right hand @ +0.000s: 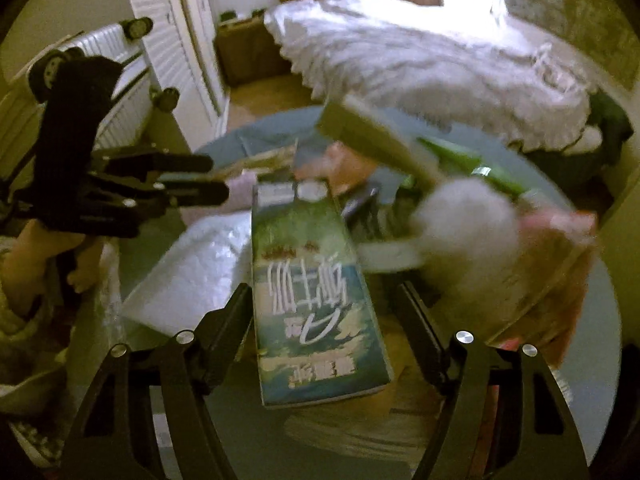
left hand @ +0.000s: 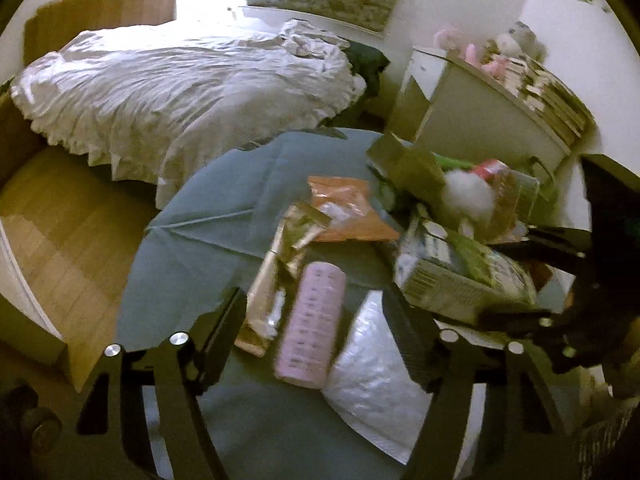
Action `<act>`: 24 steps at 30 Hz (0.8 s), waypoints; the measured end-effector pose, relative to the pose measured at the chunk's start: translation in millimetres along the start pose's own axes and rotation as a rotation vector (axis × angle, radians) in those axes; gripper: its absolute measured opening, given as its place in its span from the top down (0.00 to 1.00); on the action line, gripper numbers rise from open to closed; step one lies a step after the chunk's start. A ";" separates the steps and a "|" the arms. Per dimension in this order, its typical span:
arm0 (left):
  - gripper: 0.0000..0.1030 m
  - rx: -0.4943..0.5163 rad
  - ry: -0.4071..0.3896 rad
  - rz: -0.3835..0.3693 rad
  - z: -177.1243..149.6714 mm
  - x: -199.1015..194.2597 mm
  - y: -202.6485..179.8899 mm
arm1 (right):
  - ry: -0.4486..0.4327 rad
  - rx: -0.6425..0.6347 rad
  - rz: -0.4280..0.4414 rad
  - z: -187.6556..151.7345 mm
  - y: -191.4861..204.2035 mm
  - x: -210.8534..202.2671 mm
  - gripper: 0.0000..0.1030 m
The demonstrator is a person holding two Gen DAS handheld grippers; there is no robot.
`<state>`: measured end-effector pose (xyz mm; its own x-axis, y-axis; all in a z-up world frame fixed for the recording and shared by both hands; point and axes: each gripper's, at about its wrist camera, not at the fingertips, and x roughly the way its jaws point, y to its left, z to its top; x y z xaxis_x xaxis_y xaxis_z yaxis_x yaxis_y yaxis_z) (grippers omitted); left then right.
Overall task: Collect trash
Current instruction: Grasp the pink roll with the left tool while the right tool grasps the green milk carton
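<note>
A round table under a blue-grey cloth (left hand: 208, 240) carries the litter. My left gripper (left hand: 316, 316) hovers open over a pink roll (left hand: 310, 324), with a white padded mailer (left hand: 372, 376) just right of it; neither pad touches them. A gold wrapper (left hand: 280, 264) and an orange packet (left hand: 348, 208) lie beyond. My right gripper (right hand: 324, 304) is open astride a green-blue carton (right hand: 312, 280), with a gap showing at its right finger. A white fluffy ball (right hand: 464, 224) and a cardboard flap (right hand: 368, 136) lie blurred behind. The left gripper (right hand: 216, 178) also shows from the right wrist.
A bed with a ruffled white cover (left hand: 180, 88) stands beyond the table, wood floor (left hand: 72, 232) to its left. A white shelf unit (left hand: 488, 120) holds books and soft toys. A radiator (right hand: 108, 80) and a louvred door (right hand: 168, 40) are at the left. A hand (right hand: 48, 256) holds the left gripper.
</note>
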<state>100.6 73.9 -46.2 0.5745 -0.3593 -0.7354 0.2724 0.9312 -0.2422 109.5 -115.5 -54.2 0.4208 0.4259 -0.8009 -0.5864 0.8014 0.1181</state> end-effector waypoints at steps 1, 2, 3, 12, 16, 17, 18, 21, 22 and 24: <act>0.35 0.016 0.003 0.001 -1.3 0.9 -2.1 | 0.003 -0.008 0.005 1.0 2.2 2.4 0.44; 0.39 0.046 0.010 0.006 -4.5 0.7 -8.4 | 0.000 0.000 0.026 -0.3 3.1 1.9 0.52; 0.45 0.069 0.018 0.012 -6.1 1.9 -12.8 | -0.018 0.026 0.052 -3.1 2.7 -1.1 0.52; 0.68 -0.016 0.074 -0.027 4.9 21.7 9.1 | -0.185 0.203 0.279 -20.3 -15.4 -55.5 0.52; 0.70 -0.035 0.075 -0.048 5.6 22.9 11.7 | -0.252 0.289 0.333 -44.4 -33.5 -82.5 0.52; 0.71 -0.031 0.071 -0.040 4.6 21.6 9.5 | -0.273 0.307 0.340 -51.4 -40.3 -89.0 0.52; 0.72 -0.036 0.067 -0.040 3.3 19.4 6.9 | -0.289 0.318 0.349 -56.6 -46.7 -93.1 0.52; 0.73 -0.057 0.021 -0.079 1.7 6.3 -2.4 | -0.370 0.354 0.422 -81.6 -63.3 -115.9 0.52; 0.73 -0.048 -0.007 -0.080 4.9 -4.0 -10.6 | -0.398 0.365 0.432 -89.8 -69.9 -125.0 0.52; 0.73 -0.022 -0.062 -0.077 13.3 -23.5 -27.4 | -0.453 0.378 0.409 -104.4 -83.4 -142.9 0.52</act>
<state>89.9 56.1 -13.9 0.5994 -0.4322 -0.6737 0.3007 0.9016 -0.3109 26.0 -287.0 -10.9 0.5127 0.7901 -0.3360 -0.5131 0.5958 0.6179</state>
